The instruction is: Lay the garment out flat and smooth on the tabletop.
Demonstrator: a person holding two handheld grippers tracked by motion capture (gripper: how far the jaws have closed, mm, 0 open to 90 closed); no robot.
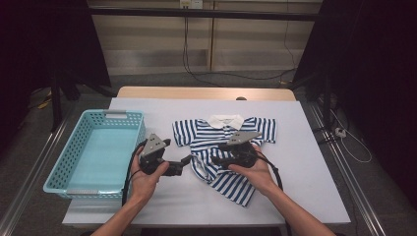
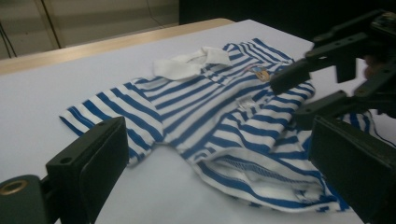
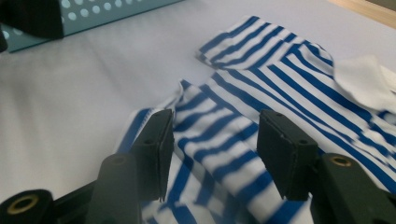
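Grey flooring and pale wall panels with dangling black cables fill the upper part of the high view, with dark curtains at both sides. At centre stands a rectangular table with a white top [image 1: 305, 162] and a wooden far edge.

Container: a light turquoise perforated plastic basket [image 1: 129, 129] sits at the left of the table; its floor is bare, with nothing inside.

Task item: a small blue-and-white striped polo shirt with a white collar [image 1: 206, 135] lies flat at the table's centre, collar toward the top of the frame, lower hem rumpled and folded toward the bottom centre. In the left gripper view the shirt [image 2: 196, 112] spreads across the middle; in the right gripper view it [image 3: 299, 88] runs from centre to right.

Left gripper [image 1: 186, 162], held in the person's left hand [image 1: 147, 177], is just left of the shirt's hem, jaws standing wide with nothing between them.

Right gripper [image 3: 212, 149], held in the right hand [image 1: 255, 172], sits over the rumpled lower part, jaws partly apart with striped fabric between them; the pads are not pressing on the cloth.
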